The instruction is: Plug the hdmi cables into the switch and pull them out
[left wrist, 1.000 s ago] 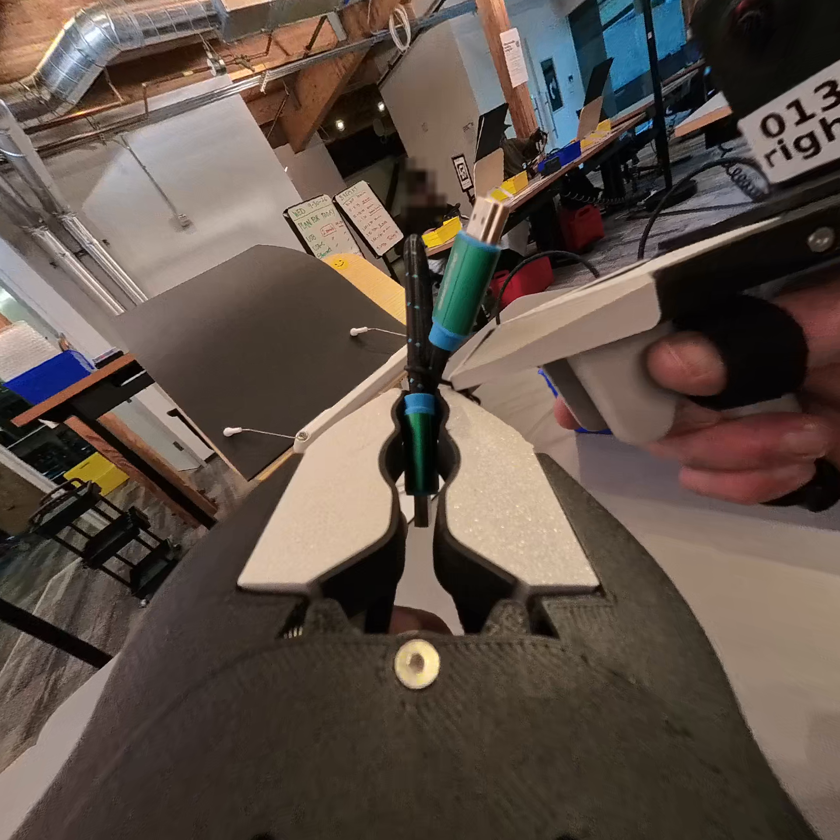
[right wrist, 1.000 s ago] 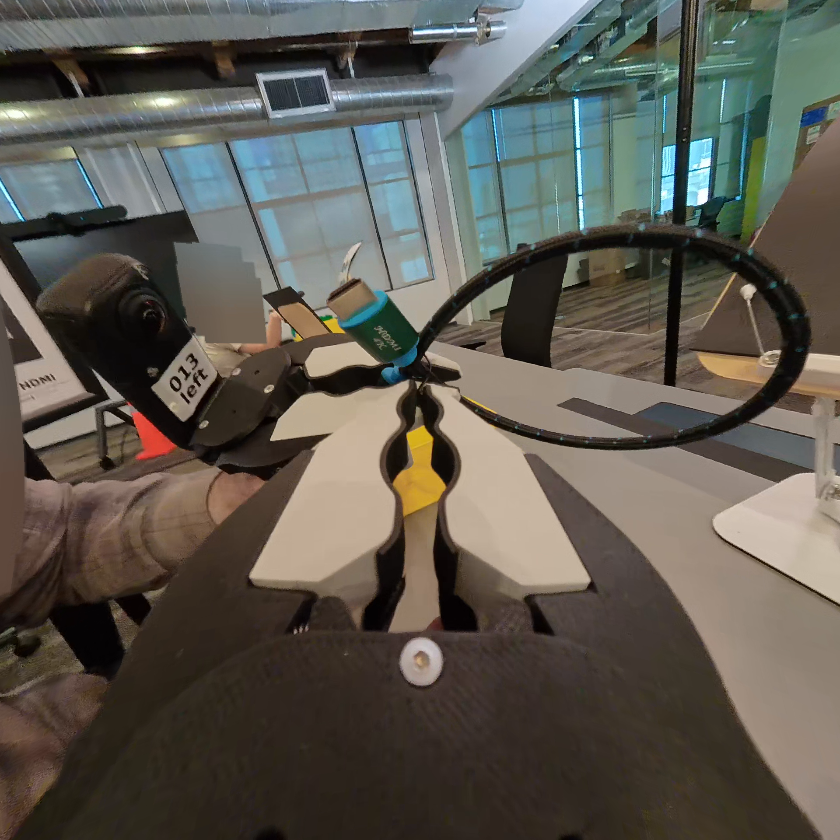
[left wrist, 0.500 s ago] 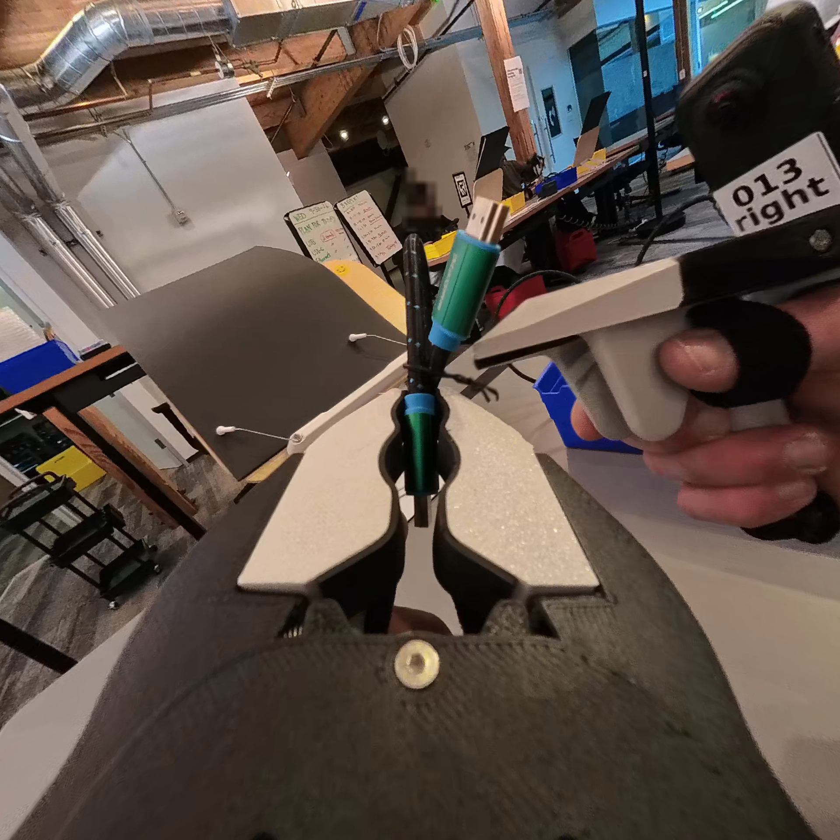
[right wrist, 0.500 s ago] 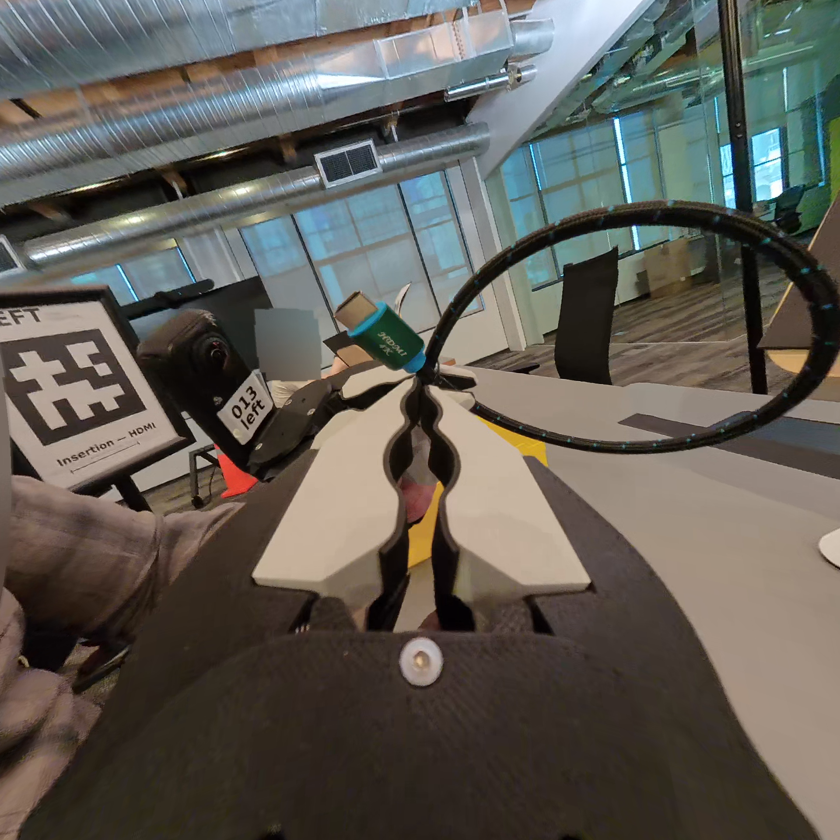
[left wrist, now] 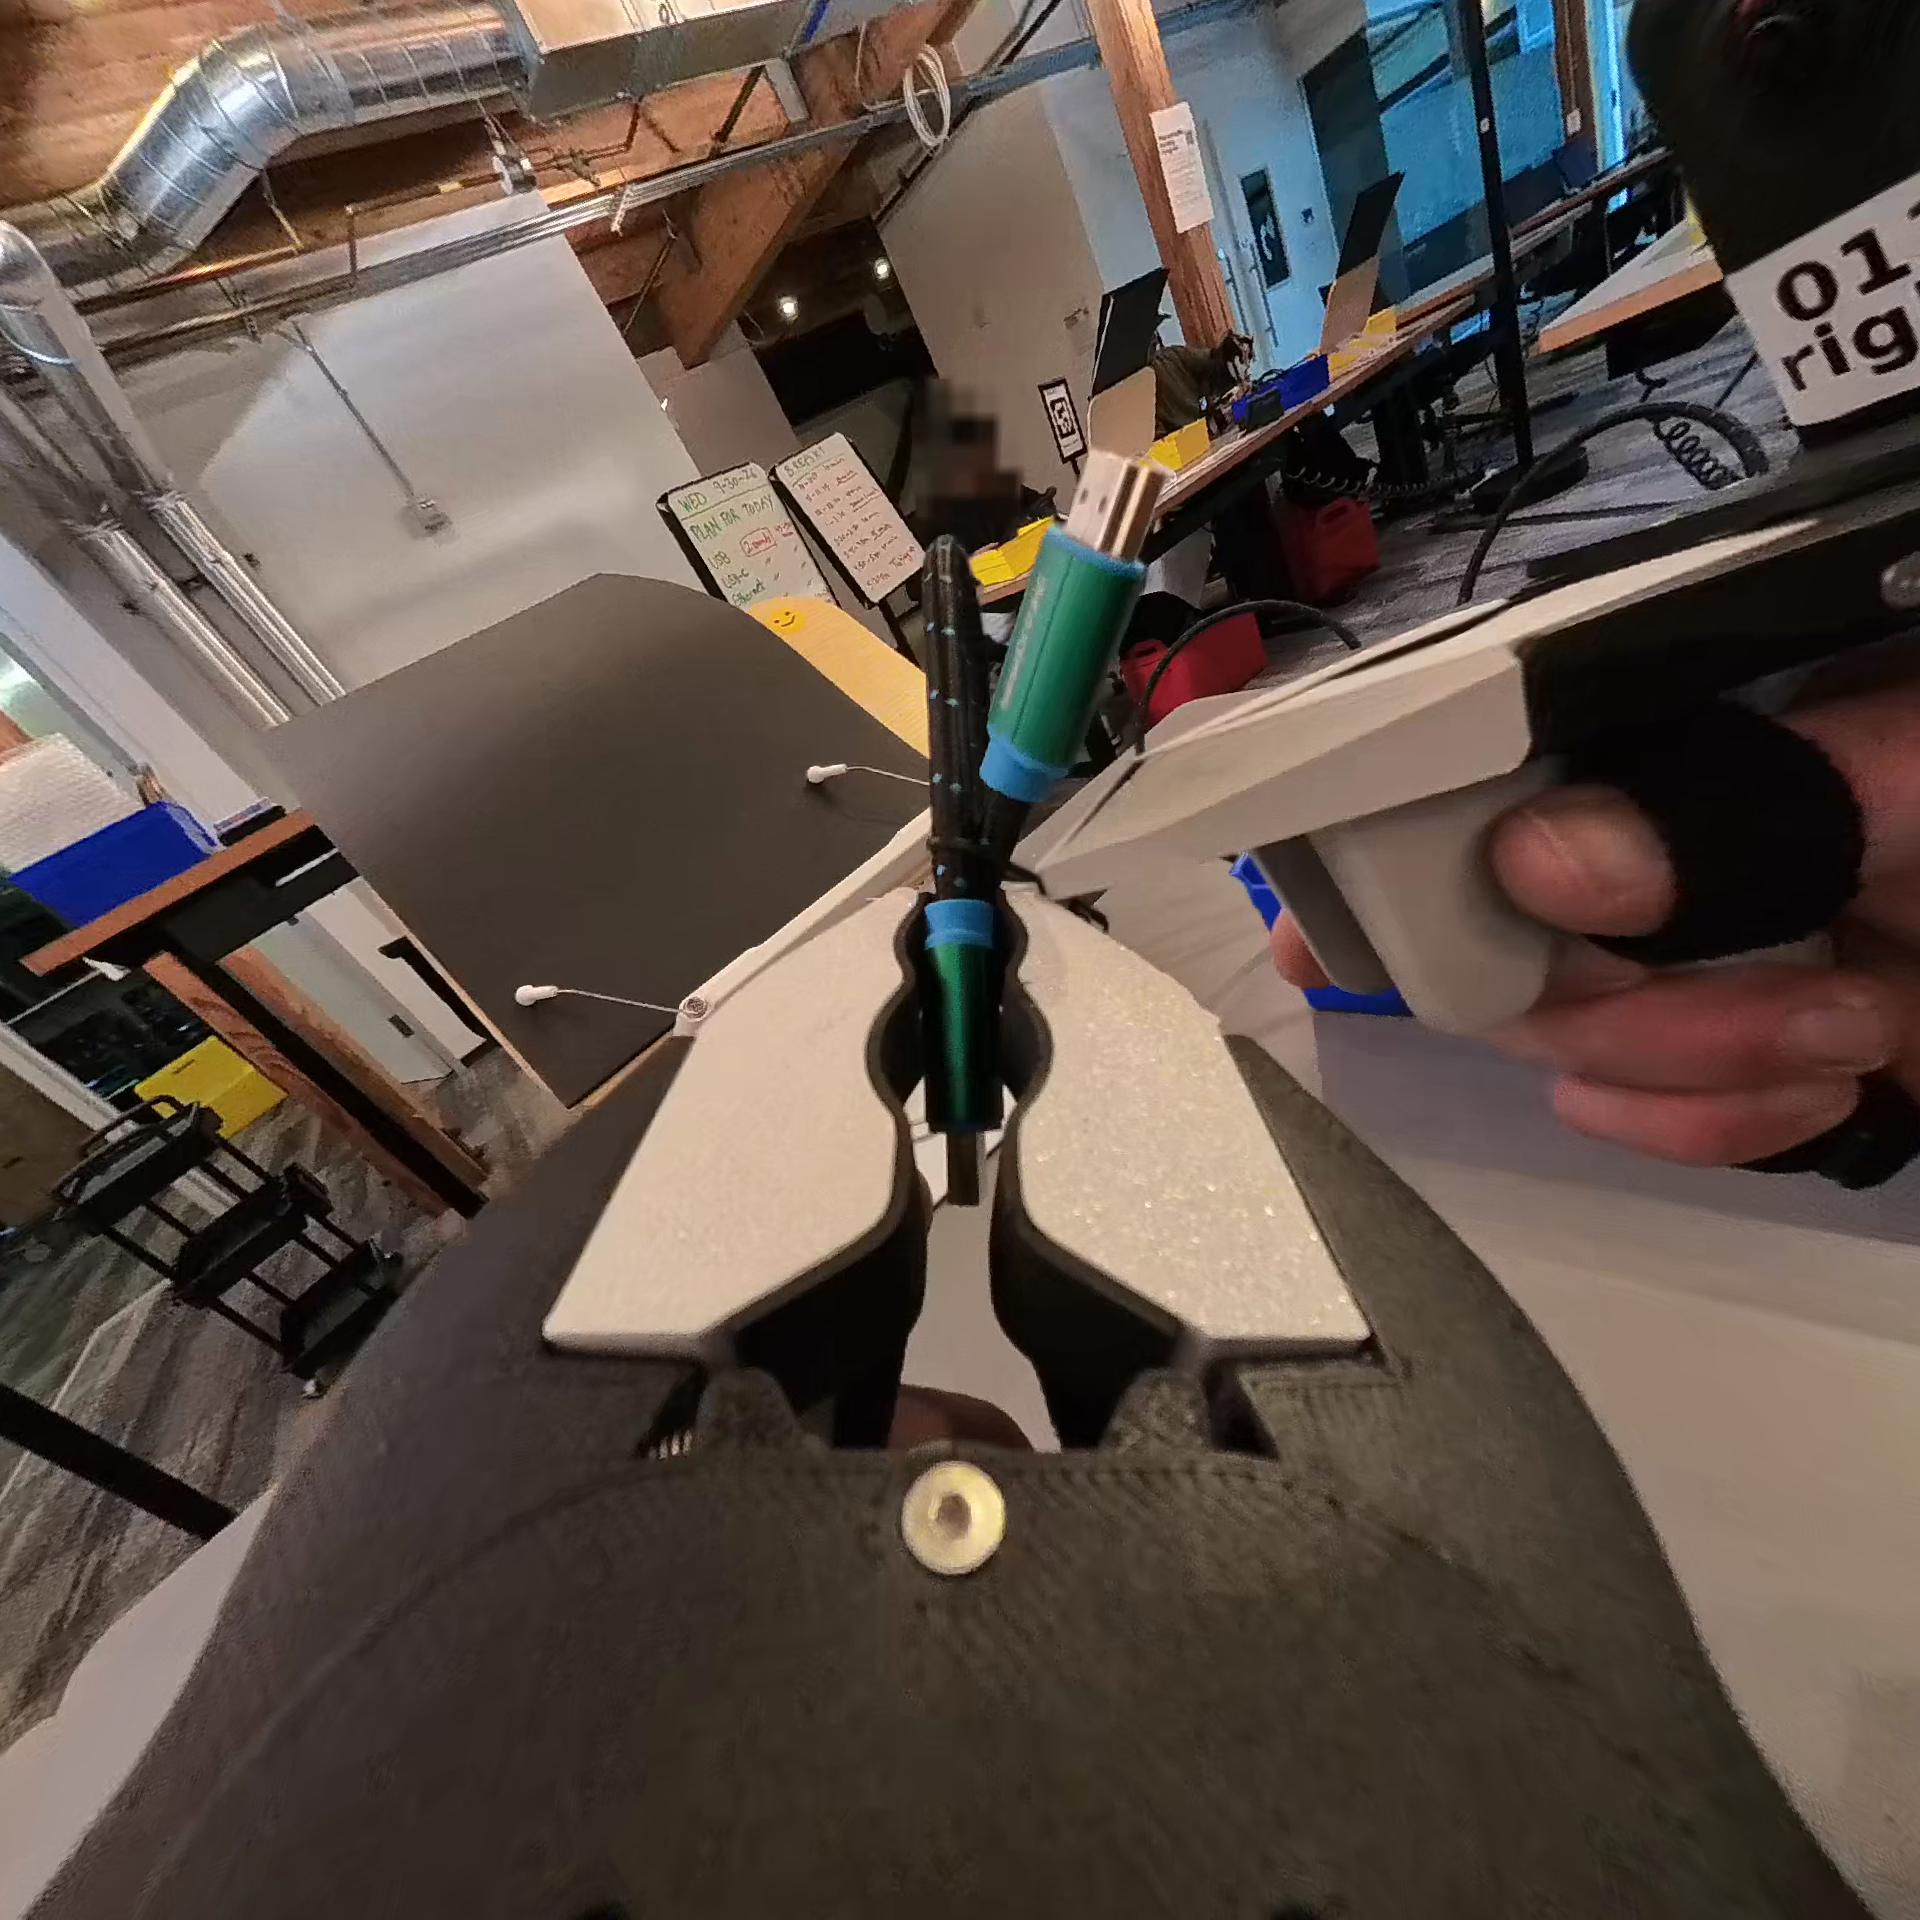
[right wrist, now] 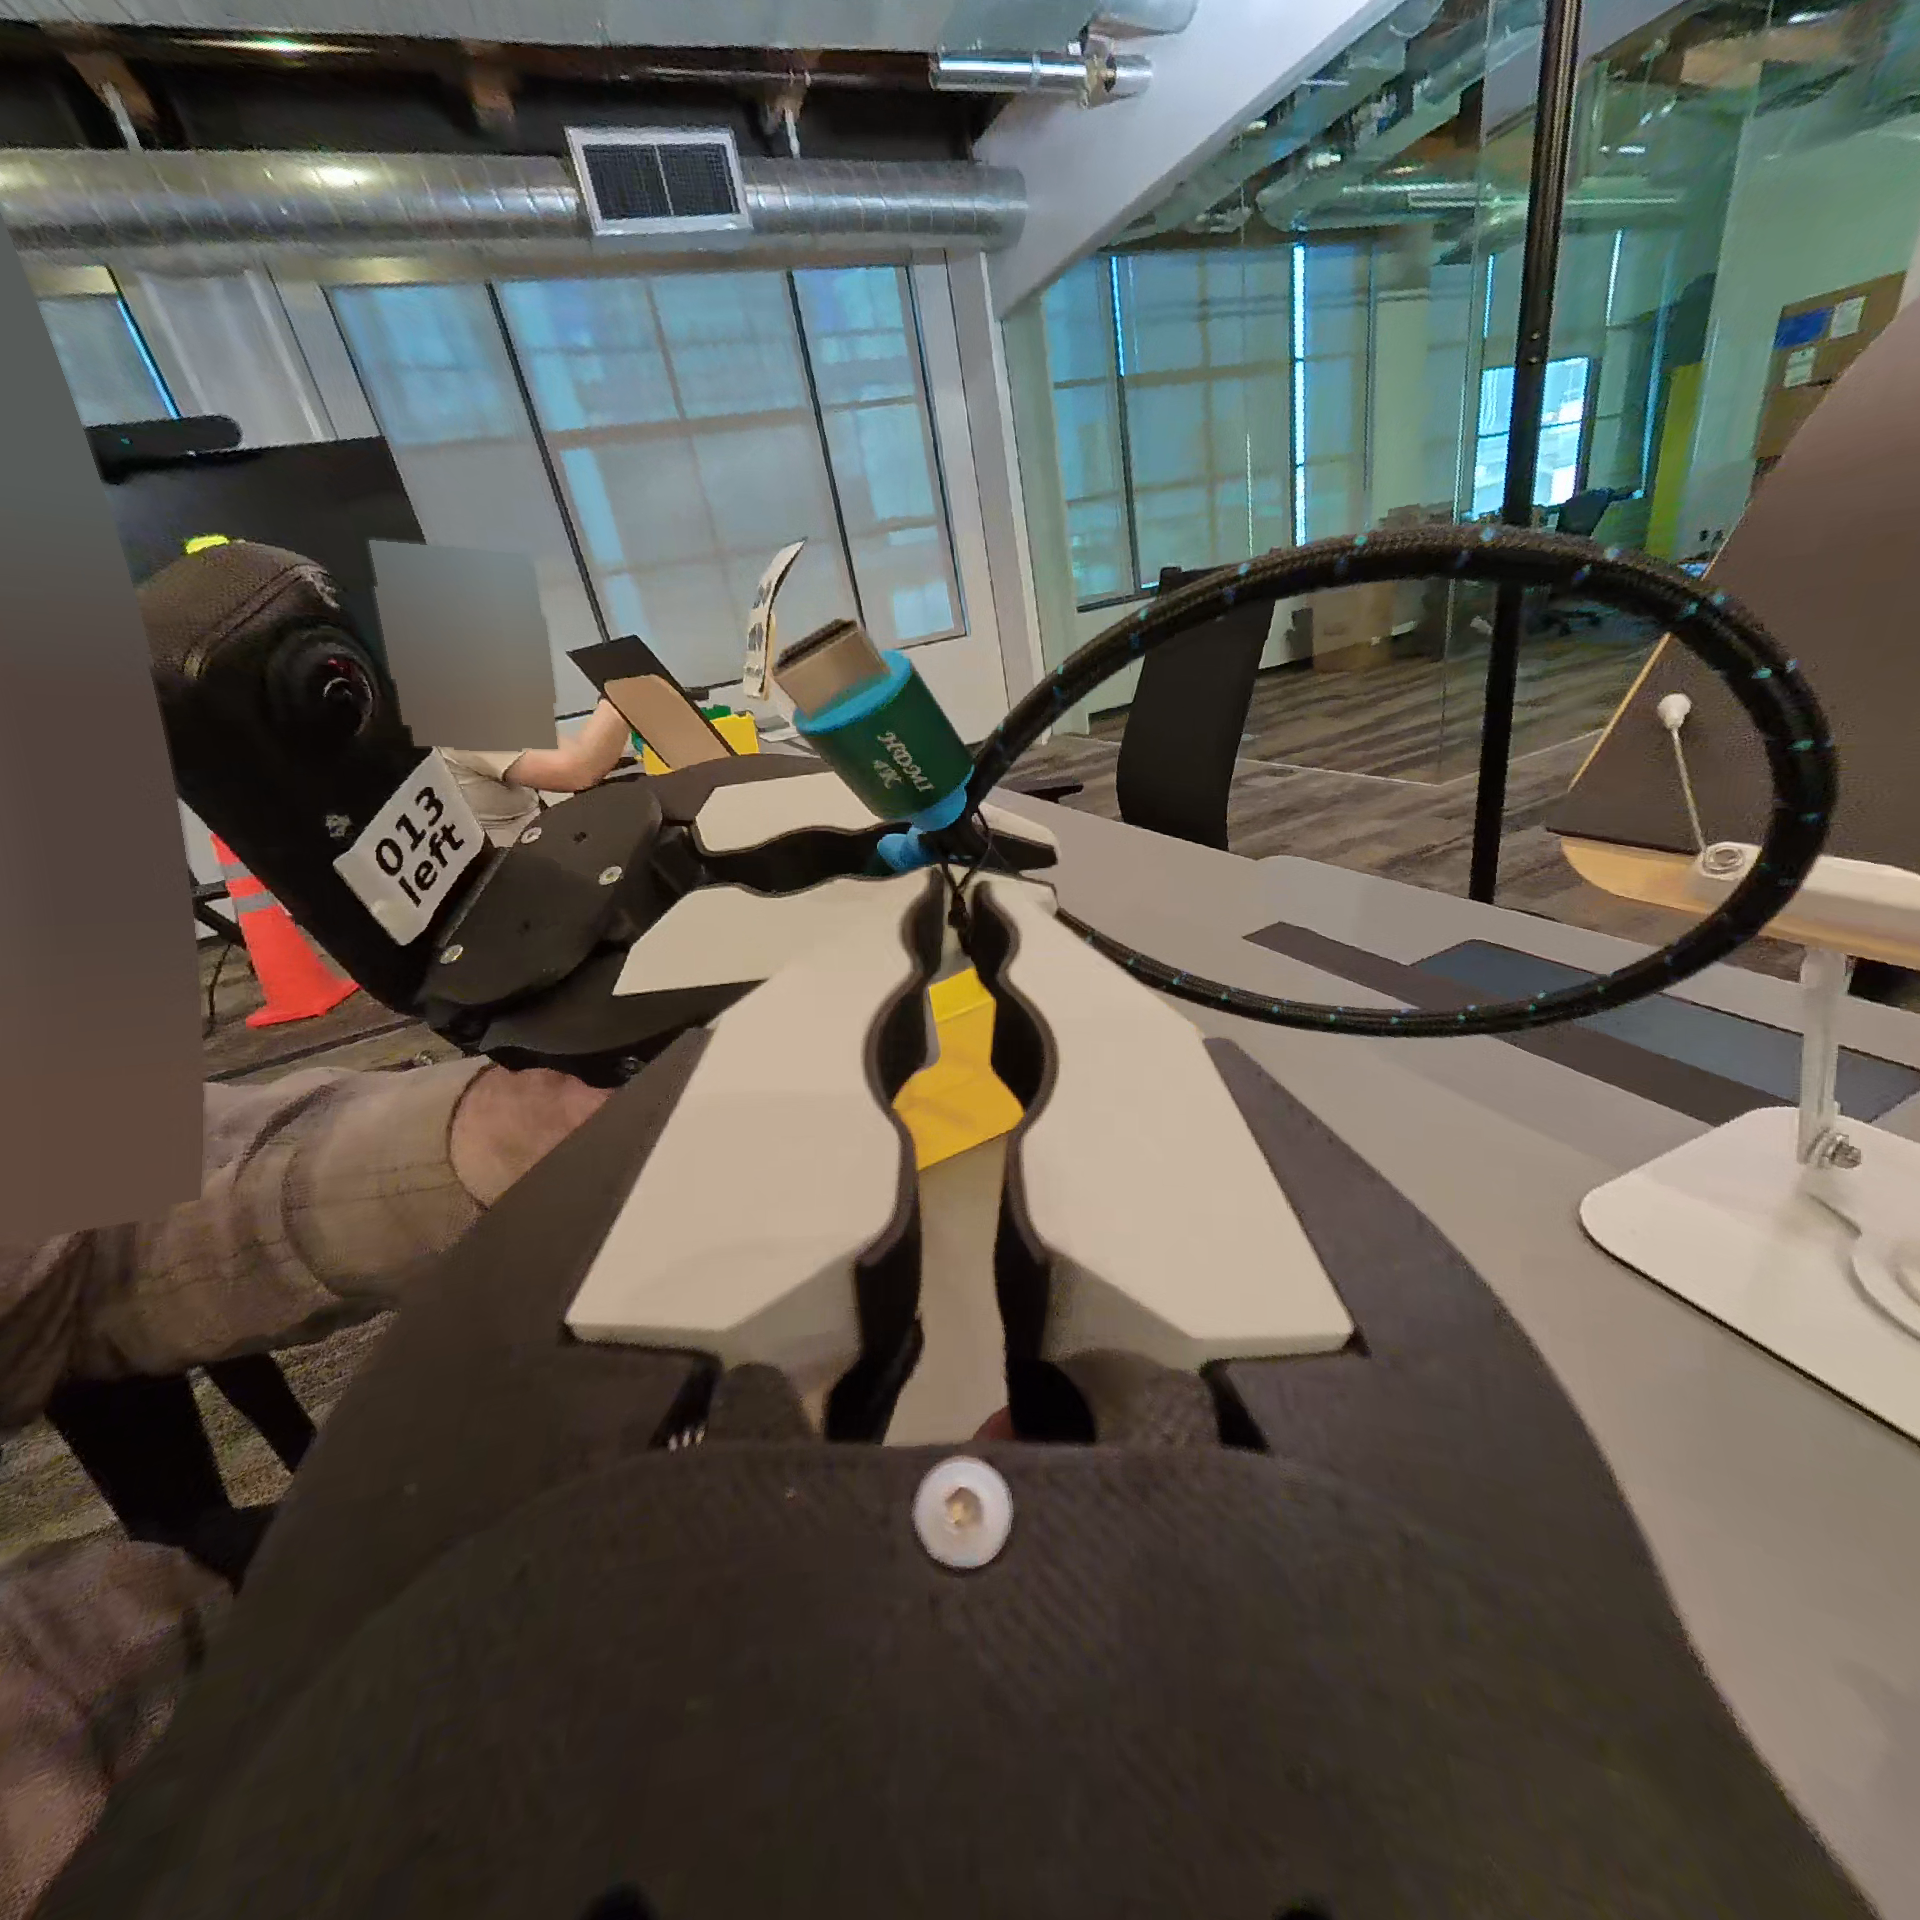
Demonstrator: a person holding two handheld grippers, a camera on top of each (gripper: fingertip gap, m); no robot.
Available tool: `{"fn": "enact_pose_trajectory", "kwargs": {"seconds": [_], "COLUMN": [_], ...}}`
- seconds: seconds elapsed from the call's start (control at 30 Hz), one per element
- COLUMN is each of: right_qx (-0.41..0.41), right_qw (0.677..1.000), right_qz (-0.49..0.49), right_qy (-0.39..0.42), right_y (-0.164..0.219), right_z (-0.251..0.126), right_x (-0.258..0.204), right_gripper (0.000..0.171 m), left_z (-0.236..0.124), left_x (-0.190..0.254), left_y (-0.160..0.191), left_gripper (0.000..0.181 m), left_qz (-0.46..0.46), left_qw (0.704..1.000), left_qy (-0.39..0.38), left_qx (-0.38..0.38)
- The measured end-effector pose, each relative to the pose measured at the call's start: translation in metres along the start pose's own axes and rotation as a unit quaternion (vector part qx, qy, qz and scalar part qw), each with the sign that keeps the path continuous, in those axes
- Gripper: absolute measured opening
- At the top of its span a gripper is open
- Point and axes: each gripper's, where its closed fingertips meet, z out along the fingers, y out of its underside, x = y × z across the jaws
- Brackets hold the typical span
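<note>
Progress looks early or between cycles — no switch shows in either view, and both plugs of the cable [right wrist: 1558, 790] are in the air, plugged into nothing.

Left gripper [left wrist: 956, 1049]: fingers closed on one green plug [left wrist: 954, 1029], metal end pointing back toward the camera. The other green plug [left wrist: 1060, 655] sticks up just past the fingertips, bare connector up, with the braided black cable looping between the two.

Right gripper [right wrist: 961, 935]: fingers nearly closed at the tips, right at the thin black tie [right wrist: 958, 883] under that free plug — whether they actually pinch it, can't tell.

Left to do, by my read: find the switch, insert, pull out.

Writing: white lettering on the plug sleeve, white stickers on both grippers, whiteboards [left wrist: 790, 530] in the back — not transcribing.
</note>
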Motion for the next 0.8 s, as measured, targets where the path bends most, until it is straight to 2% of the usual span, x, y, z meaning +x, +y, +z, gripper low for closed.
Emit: {"fn": "enact_pose_trajectory", "kwargs": {"seconds": [0.27,0.67,0.73,0.8], "right_qx": [-0.007,0.065,0.064,0.05], "right_qw": [1.0,0.98,0.978,0.983], "right_qz": [-0.01,0.128,0.112,0.086], "right_qy": [-0.018,-0.136,-0.162,-0.153], "right_y": [0.002,-0.016,-0.019,-0.015], "right_z": [-0.002,-0.007,-0.007,-0.003], "right_x": [-0.004,-0.024,-0.04,-0.043], "right_gripper": [0.0,0.0,0.0,0.0], "left_z": [-0.001,-0.002,0.001,-0.001], "left_x": [0.002,0.004,-0.004,-0.005], "left_y": [0.0,-0.004,0.008,0.008], "left_gripper": [0.008,0.008,0.008,0.008], "left_qz": [-0.002,-0.025,-0.033,-0.047], "left_qw": [1.0,0.999,0.999,0.999], "left_qy": [0.003,0.022,0.009,0.014], "left_qx": [0.001,0.013,-0.007,-0.001]}}
